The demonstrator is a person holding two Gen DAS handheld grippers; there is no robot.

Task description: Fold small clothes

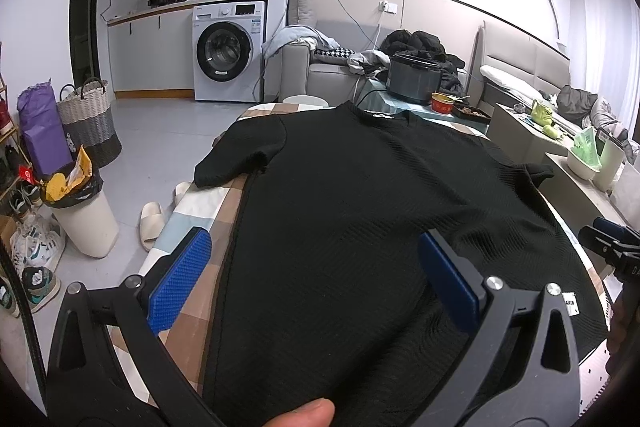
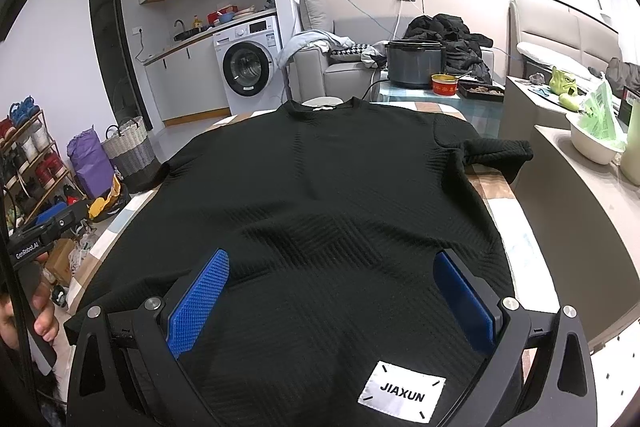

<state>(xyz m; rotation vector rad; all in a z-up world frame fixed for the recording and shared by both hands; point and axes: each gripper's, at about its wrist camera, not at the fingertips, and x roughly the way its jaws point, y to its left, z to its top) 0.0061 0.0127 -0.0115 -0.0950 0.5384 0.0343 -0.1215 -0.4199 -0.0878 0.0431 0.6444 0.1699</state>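
Black T-shirt [image 2: 320,195] lies spread flat on the checked table [image 2: 500,195], unfolded. Left gripper [image 1: 316,283] and right gripper [image 2: 332,299] hover spread wide over its hem, holding nothing. Judged stage: pre-fold; next move requires pinching the hem corners.

Ahead left, white washing machine [image 1: 229,51] under kitchen counter [image 1: 160,11]; straight ahead, grey sofa [image 1: 320,71]; pale tiled floor [image 1: 160,131].
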